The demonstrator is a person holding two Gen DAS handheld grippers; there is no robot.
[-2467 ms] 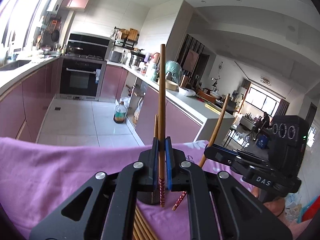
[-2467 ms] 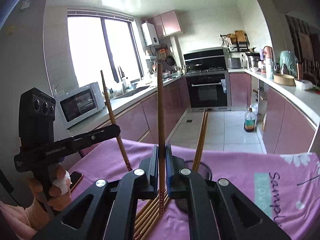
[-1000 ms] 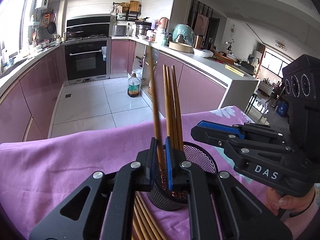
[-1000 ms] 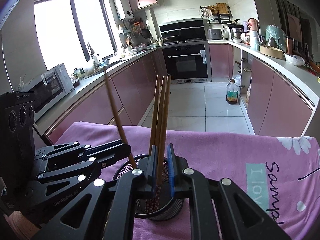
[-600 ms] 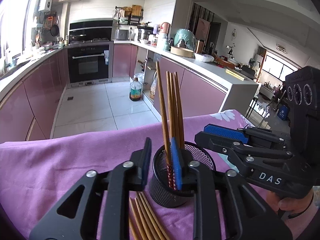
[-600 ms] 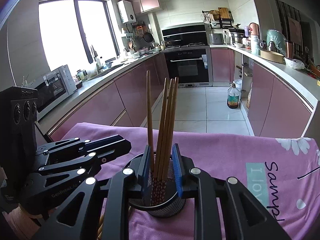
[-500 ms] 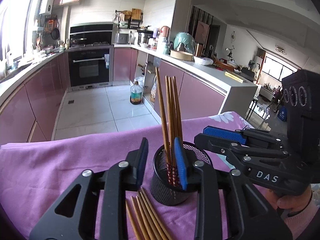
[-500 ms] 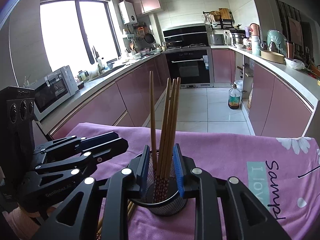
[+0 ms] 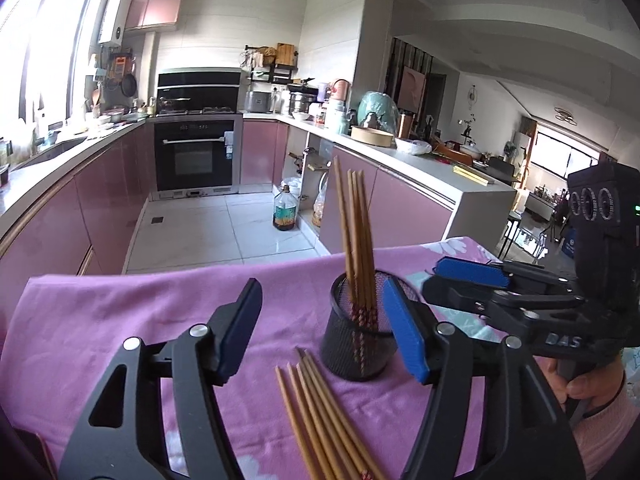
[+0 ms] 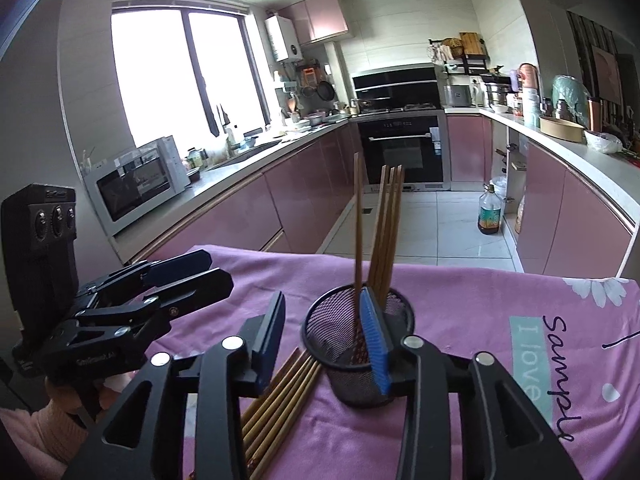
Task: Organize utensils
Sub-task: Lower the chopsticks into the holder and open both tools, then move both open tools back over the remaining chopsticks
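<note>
You are working on a counter (image 9: 100, 320) draped in a pink cloth, in a kitchen of pink cabinets. Nearest you, the loose chopsticks (image 9: 320, 412) lie in a fan on the cloth just in front of the mesh holder (image 9: 356, 340). Your left gripper (image 9: 324, 328) has just been opening and now stands released and empty, its blue pads astride the holder without touching it. Your right gripper (image 10: 326, 338) has also just been opening; nothing is clamped, though one pad overlaps the holder's rim in the right wrist view, so touch cannot be ruled out there. Four or so standing chopsticks (image 9: 356, 240) lean together inside the holder.

The next step looks like fetching another stick from the fan. Draw both grippers back clear of the rim first, or you may tip the light holder. Take one stick near its plain end, singly. Beyond, an oil bottle (image 9: 285, 214) sits on the floor and an oven (image 9: 194, 156) at the far wall; neither is in your way.
</note>
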